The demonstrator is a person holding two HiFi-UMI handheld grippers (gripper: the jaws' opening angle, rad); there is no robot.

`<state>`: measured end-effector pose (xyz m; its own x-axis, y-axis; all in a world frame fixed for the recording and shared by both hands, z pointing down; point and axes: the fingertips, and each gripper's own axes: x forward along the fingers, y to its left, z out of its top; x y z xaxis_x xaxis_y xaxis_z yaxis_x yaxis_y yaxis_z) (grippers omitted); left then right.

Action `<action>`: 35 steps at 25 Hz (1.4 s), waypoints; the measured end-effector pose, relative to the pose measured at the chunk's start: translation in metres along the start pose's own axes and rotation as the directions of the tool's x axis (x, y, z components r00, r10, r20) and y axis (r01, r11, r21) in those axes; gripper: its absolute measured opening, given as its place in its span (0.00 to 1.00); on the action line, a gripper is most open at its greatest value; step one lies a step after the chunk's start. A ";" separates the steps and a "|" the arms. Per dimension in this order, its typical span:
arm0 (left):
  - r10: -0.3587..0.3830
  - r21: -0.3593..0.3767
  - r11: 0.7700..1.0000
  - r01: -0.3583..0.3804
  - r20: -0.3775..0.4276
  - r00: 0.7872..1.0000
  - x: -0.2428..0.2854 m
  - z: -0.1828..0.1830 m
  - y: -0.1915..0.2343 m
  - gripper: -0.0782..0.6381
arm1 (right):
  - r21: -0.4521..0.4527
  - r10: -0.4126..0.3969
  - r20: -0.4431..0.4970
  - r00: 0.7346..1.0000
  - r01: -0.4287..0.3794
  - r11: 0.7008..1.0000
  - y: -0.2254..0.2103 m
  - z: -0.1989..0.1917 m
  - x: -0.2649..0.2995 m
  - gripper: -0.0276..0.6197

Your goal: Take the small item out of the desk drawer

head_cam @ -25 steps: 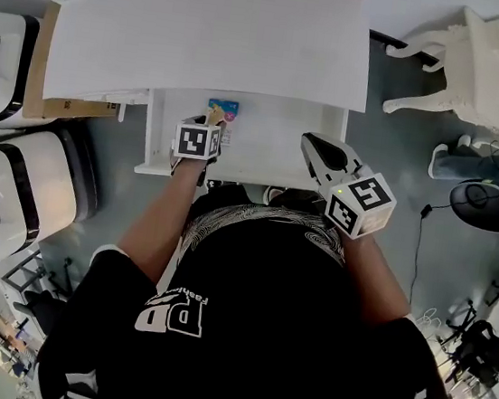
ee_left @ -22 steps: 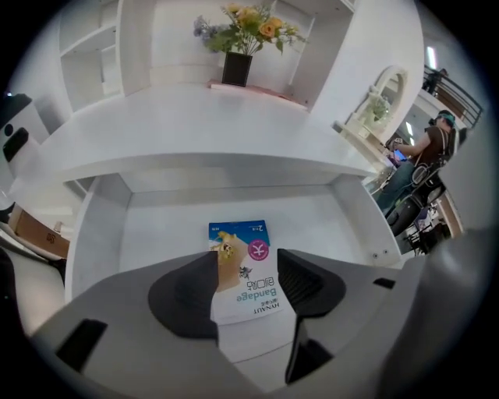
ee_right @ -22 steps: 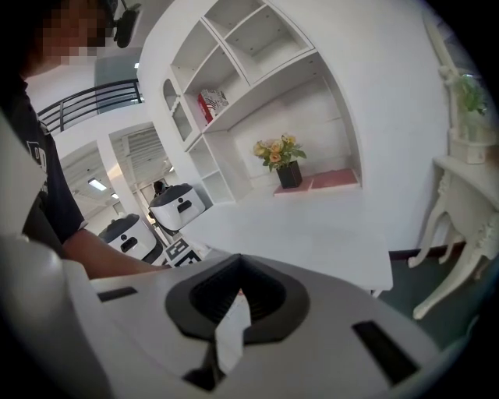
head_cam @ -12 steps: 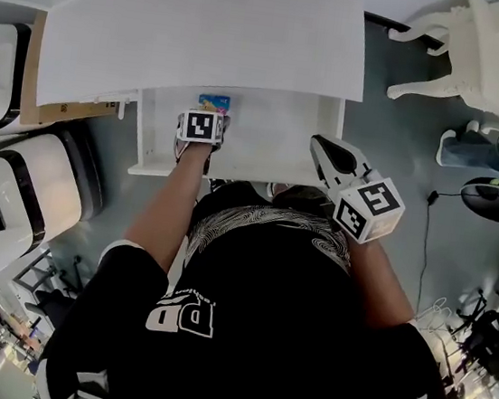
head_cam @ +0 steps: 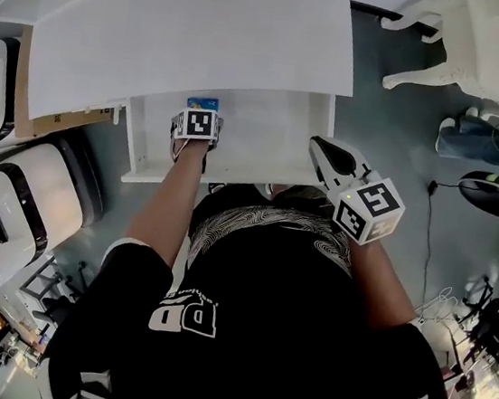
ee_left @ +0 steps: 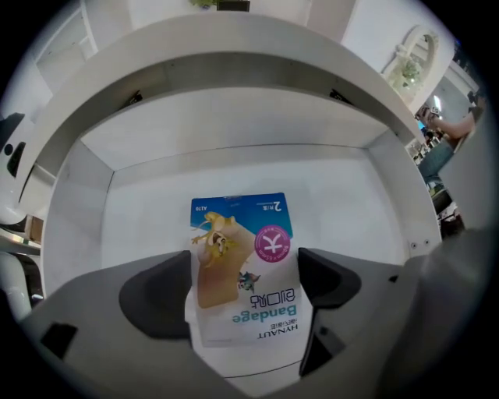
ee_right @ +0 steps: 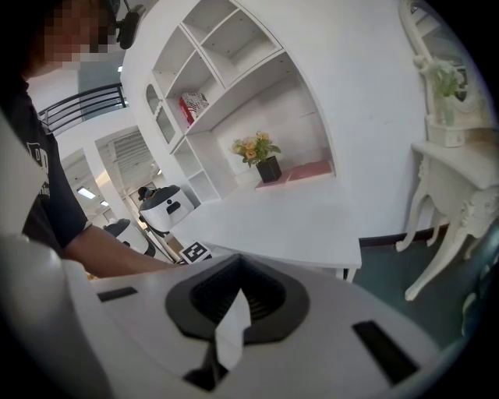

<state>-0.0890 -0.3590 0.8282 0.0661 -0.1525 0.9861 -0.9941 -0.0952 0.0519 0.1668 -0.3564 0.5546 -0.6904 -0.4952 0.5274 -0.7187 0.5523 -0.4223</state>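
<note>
A small bandage packet, blue on top with a cartoon print, lies flat on the floor of the open white desk drawer. My left gripper points straight down over it. Its jaws have just been opening and now stand wide, one dark pad at each side of the packet. In the head view the left gripper is inside the drawer, and the packet peeks out beyond its marker cube. My right gripper hovers at the drawer's right front corner, its jaws together and holding nothing.
The white desk top spreads beyond the drawer. White rounded machines and a cardboard sheet stand to the left. An ornate white chair and cables are at the right. Wall shelves and a flower pot lie ahead.
My left gripper has sunk into the drawer and now covers more of the packet. The right gripper has drifted a little to the right beside the drawer's corner.
</note>
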 end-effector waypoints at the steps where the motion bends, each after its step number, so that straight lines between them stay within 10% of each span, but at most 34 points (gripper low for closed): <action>1: 0.007 0.002 1.000 -0.007 0.000 1.000 0.000 0.000 0.000 0.69 | 0.002 -0.001 0.001 1.000 0.001 1.000 -0.001 0.000 0.000 0.06; 21: -0.056 0.022 0.998 0.056 -0.011 0.998 -0.009 -0.001 0.001 0.69 | 0.002 -0.040 0.046 0.998 0.040 0.999 0.019 0.010 -0.005 0.06; 35: -0.248 0.037 0.969 0.245 0.156 0.956 -0.097 0.016 -0.023 0.69 | -0.030 -0.004 0.128 0.992 0.008 1.000 0.071 0.038 0.003 0.06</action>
<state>-0.0714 -0.3581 0.7293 0.3231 -0.2760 0.9052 -0.9437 -0.1657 0.2863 0.1109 -0.3441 0.4980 -0.6920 -0.5793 0.4308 -0.7217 0.5678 -0.3959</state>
